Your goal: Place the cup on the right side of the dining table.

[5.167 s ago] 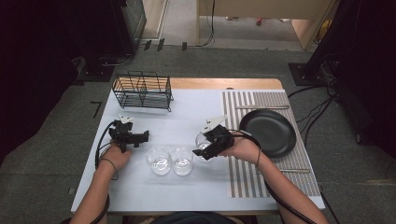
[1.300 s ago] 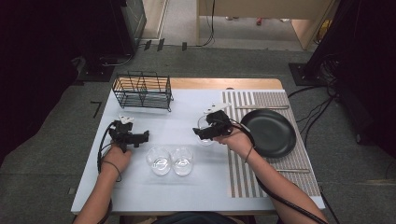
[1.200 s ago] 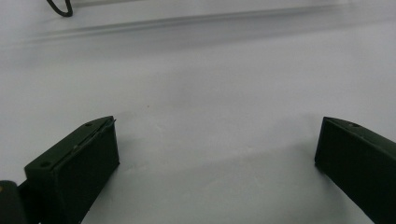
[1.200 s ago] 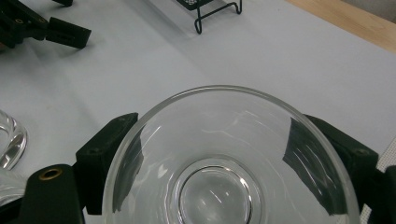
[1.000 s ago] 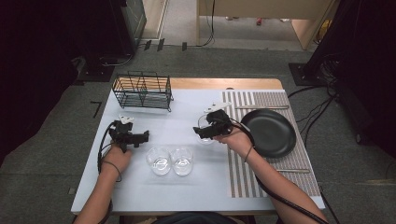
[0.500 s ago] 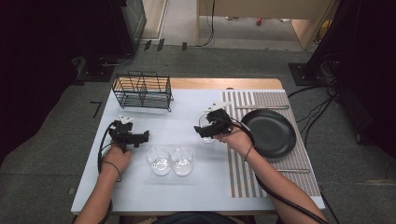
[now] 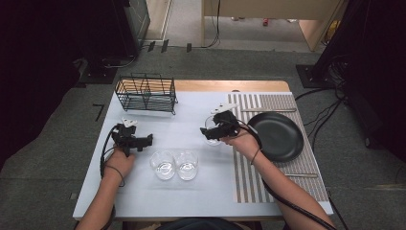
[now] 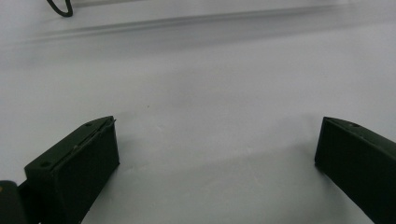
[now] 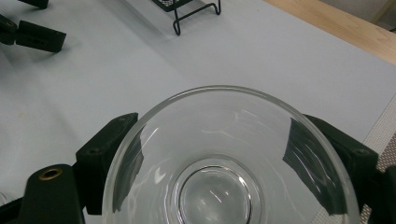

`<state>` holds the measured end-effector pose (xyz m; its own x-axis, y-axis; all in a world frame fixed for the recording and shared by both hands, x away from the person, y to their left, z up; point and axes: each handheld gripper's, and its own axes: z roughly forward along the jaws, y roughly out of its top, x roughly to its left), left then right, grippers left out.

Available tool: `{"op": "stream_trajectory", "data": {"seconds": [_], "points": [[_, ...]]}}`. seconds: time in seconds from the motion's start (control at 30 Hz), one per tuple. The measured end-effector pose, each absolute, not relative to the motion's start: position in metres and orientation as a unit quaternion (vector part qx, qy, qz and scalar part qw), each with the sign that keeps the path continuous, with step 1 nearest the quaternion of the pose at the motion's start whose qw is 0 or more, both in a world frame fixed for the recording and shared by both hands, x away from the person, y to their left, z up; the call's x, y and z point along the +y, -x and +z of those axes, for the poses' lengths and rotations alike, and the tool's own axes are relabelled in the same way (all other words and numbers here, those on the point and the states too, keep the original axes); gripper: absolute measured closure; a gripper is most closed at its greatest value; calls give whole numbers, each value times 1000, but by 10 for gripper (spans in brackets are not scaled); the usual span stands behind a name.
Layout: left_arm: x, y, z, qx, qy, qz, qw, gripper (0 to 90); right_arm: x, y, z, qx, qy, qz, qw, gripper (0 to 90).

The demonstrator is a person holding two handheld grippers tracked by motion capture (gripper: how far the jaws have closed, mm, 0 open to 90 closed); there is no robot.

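Right claw (image 7: 214, 132) clamped on glass (image 9: 229, 158), jaws on either side of wall, rim up. Glass held at mat (image 7: 268, 158) left edge, right of two glasses (image 7: 174, 165) on counter (image 7: 191, 115). Left claw (image 7: 145, 139) wide, empty, nearer that pair.

Even overhead light brightens the pale table (image 7: 143, 191); the surrounding floor falls into deep shadow. The high view is soft and slightly grainy. In the left gripper view the tabletop is washed out, with faint blurred shadows beneath the jaws. In the right gripper view, the glass bowl (image 9: 224, 154) carries small white glints, near jaws slightly unfocused.
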<state>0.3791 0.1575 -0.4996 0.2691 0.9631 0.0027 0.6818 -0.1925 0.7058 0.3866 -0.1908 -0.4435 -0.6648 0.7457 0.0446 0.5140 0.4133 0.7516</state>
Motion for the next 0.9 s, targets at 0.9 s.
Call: {"op": "stream_trajectory", "data": {"seconds": [0.9], "points": [[157,-379,-500,558,-736,232,303,0,-201,-395,-444,815,-402,385,160,180]]}}
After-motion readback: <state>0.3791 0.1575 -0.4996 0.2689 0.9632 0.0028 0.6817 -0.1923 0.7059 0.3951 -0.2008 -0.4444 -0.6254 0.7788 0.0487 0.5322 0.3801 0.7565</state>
